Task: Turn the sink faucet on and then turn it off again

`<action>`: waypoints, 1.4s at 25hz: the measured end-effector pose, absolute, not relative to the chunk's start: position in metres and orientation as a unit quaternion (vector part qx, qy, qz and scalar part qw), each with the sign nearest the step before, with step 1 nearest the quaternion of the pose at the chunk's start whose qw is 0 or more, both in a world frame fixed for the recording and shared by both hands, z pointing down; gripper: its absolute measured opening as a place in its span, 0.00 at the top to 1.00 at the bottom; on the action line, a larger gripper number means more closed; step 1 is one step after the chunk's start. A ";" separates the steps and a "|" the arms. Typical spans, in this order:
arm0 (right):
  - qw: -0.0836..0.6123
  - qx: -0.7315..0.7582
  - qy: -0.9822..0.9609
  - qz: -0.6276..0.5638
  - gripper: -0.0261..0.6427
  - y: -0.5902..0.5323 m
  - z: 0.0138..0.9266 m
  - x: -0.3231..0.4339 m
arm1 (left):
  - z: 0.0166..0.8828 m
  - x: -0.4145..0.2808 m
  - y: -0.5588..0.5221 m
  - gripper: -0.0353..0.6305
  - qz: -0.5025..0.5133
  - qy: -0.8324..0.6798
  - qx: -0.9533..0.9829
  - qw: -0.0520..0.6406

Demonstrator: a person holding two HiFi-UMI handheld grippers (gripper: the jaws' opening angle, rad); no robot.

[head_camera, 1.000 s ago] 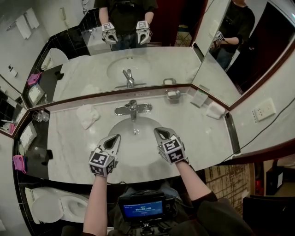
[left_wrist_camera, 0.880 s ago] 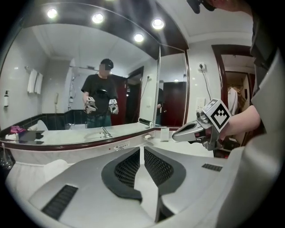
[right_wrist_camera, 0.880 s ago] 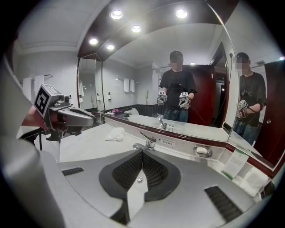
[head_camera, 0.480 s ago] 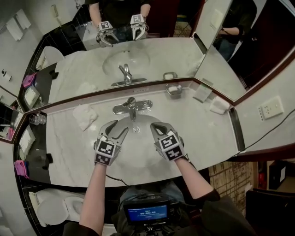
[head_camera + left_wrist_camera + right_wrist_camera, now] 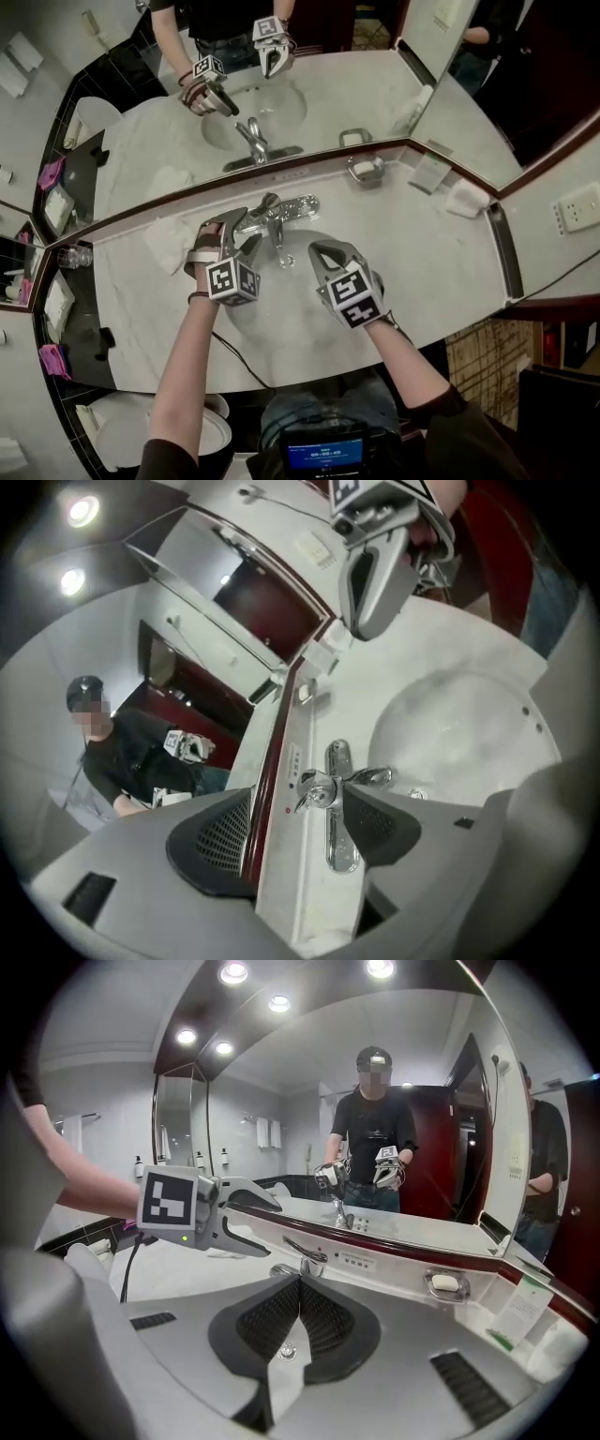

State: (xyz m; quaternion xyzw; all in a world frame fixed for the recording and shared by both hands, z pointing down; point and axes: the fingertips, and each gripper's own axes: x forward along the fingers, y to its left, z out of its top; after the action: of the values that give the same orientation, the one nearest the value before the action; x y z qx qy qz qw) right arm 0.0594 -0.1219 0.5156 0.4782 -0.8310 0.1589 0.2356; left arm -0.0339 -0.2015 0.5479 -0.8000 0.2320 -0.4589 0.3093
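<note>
Two grippers over the sink [image 5: 286,300].

Head view: the faucet [image 5: 274,214] is on the sink's back rim, under the mirror. The left gripper [image 5: 239,239] is at the faucet with fingers spread. The right gripper [image 5: 321,251] hangs over the basin just right of the spout, not touching it.

Left gripper view: the left gripper [image 5: 300,836] jaws have just been opening and are now wide apart. The faucet [image 5: 323,789] sits between them, pads not clamped on it. The right gripper [image 5: 367,625] shows at the top.

Right gripper view: the right gripper [image 5: 298,1302] jaws are together with nothing in them. The faucet [image 5: 305,1255] is straight ahead past the tips. The left gripper [image 5: 267,1227] is beside it, and a soap dish [image 5: 448,1284] sits to the right.
</note>
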 end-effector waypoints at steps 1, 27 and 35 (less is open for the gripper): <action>0.236 0.480 -0.830 0.160 0.93 -0.123 0.519 0.060 | 0.555 -0.033 -0.207 0.49 -0.467 0.221 -0.793 0.323; 0.252 0.491 -0.813 0.188 0.93 -0.152 0.568 0.058 | 0.607 -0.011 -0.239 0.82 -0.477 0.145 -0.739 0.454; 0.255 0.486 -0.814 0.189 0.93 -0.144 0.574 0.049 | 0.606 -0.011 -0.237 0.82 -0.459 0.169 -0.735 0.470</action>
State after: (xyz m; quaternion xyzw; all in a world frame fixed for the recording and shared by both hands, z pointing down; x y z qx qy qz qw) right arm 0.0491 -0.1436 0.5738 0.4861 -0.8144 0.1888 0.2547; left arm -0.0111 -0.2368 0.6063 -0.7348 0.1688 -0.4590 0.4700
